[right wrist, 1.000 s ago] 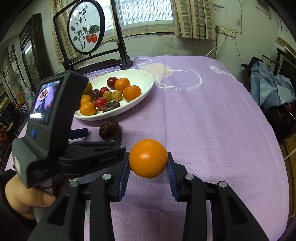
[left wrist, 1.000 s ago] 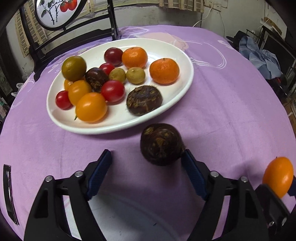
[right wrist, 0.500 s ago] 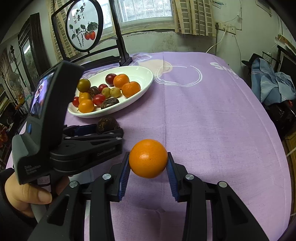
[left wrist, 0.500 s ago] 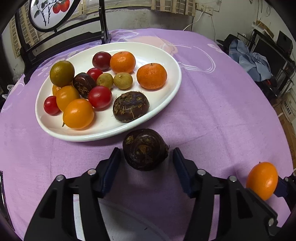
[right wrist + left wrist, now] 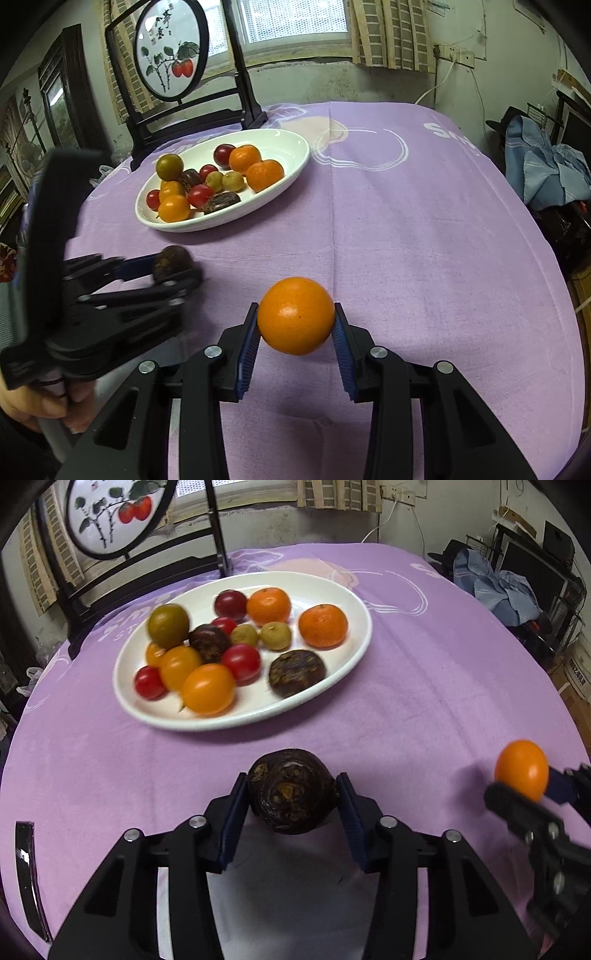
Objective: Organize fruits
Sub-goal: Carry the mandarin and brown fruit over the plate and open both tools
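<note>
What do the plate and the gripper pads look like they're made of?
Plate: looks like glazed white ceramic, smooth, with soft glossy highlights along the rim; could be melamine. Left gripper pads: dark blue, ribbed, matte, probably rubber or soft plastic, pressed against the dark brown fruit.

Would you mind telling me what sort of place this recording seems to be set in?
Most likely a lived-in room in a home: a table under a purple cloth bearing a white plate of mixed fruit, a round painted screen on a dark stand before a window, and clothes heaped at the right.
</note>
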{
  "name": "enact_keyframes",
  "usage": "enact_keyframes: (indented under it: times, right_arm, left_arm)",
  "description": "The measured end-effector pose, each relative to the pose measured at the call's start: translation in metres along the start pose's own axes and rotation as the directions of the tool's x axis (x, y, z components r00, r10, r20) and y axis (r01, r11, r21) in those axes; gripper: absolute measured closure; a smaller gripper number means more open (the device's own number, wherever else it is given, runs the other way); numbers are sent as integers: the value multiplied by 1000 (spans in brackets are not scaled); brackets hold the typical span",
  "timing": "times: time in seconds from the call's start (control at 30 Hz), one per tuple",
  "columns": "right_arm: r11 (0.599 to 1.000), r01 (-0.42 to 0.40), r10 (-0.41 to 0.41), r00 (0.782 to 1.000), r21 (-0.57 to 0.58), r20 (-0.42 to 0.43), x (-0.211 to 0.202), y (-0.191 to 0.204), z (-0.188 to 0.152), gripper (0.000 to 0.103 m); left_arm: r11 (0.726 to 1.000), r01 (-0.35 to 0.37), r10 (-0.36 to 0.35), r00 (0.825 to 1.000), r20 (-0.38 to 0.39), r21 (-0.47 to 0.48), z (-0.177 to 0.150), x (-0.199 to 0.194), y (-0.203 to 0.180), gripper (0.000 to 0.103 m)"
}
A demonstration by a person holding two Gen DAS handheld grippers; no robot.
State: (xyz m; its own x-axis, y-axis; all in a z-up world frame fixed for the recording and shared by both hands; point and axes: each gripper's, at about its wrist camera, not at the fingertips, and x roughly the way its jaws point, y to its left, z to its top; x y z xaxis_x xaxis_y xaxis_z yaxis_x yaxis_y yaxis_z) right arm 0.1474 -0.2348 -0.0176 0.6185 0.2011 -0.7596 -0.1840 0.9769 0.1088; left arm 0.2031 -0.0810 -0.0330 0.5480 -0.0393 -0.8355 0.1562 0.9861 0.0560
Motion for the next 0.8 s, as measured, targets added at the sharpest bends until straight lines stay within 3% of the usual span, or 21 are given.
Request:
enact_keyframes:
  times: [0.2, 0.37, 0.5, 0.6, 0.8]
  right_arm:
    - [999, -36, 36, 999, -16, -5, 7, 10, 1, 64]
    - [994, -113, 113, 994, 3, 16, 1, 24, 19, 64]
    - [989, -133, 136, 990, -68, 37, 2, 46, 52, 64]
    - [983, -139, 146, 988, -121, 54, 10, 56, 76, 64]
    - [987, -146, 149, 988, -68, 48, 46, 46, 120, 64]
  left_arm:
    - [1000, 17, -17, 999, 38, 9, -10, -30, 33, 56]
    - [998, 56, -55, 995, 88, 1, 12, -47, 58, 56]
    - [997, 83, -83, 989, 121, 2, 41, -39, 63, 56]
    - [998, 62, -61, 985, 161, 1, 57, -31, 62, 56]
    - [997, 64, -60, 991, 119, -32, 83, -1, 64, 57]
